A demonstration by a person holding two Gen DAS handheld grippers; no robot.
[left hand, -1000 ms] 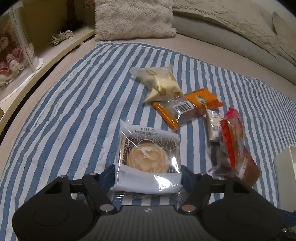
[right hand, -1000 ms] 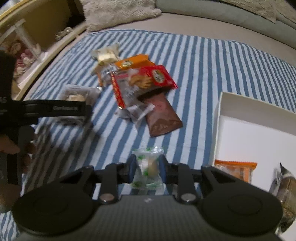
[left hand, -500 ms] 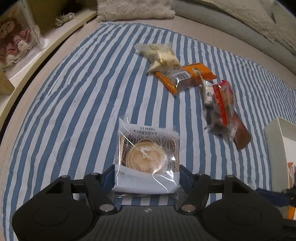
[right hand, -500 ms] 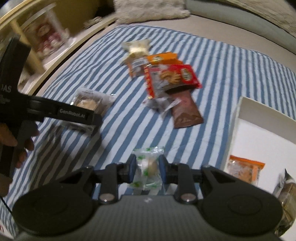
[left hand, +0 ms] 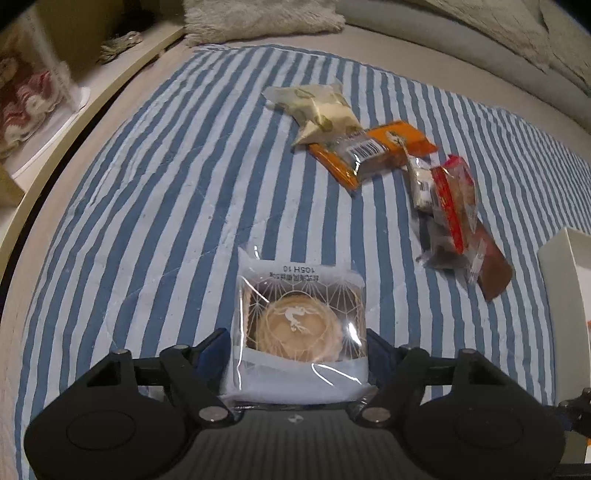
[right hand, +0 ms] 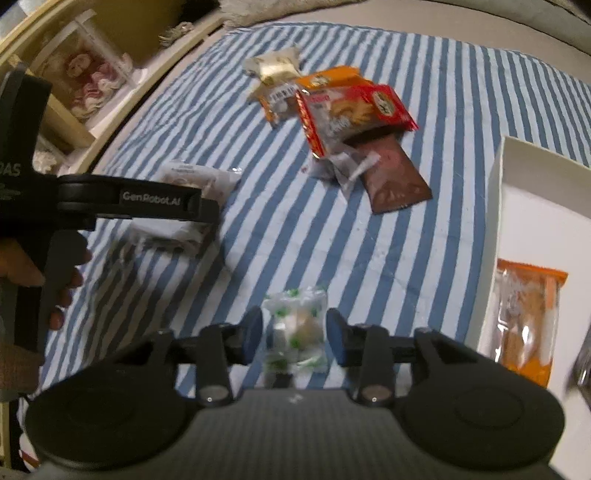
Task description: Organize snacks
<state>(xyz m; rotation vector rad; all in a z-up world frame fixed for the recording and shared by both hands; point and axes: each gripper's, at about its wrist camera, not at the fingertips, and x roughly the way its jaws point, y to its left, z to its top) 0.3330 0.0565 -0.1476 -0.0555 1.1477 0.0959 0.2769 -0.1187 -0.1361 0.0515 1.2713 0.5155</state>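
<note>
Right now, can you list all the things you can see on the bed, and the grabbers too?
Round pastry packet: one, clear with tan pastry, between the left gripper's pads.
Small sweet packet: one, clear with green print, between the right gripper's parted pads.
Cream packet: one, pale yellow, far end of the pile.
Orange packet: one, with barcode, beside the cream one.
Red biscuit packet: one, on top of the pile.
Brown packet: one, partly under the red one.
White box: one, on the right, holding an orange snack packet.
Striped blanket: one, blue and white, under everything.
Fluffy cushion: one, beige, far edge.
Left gripper: black, jaws opening.
Right gripper: black, jaws opening.
Hand: holding the left gripper.
</note>
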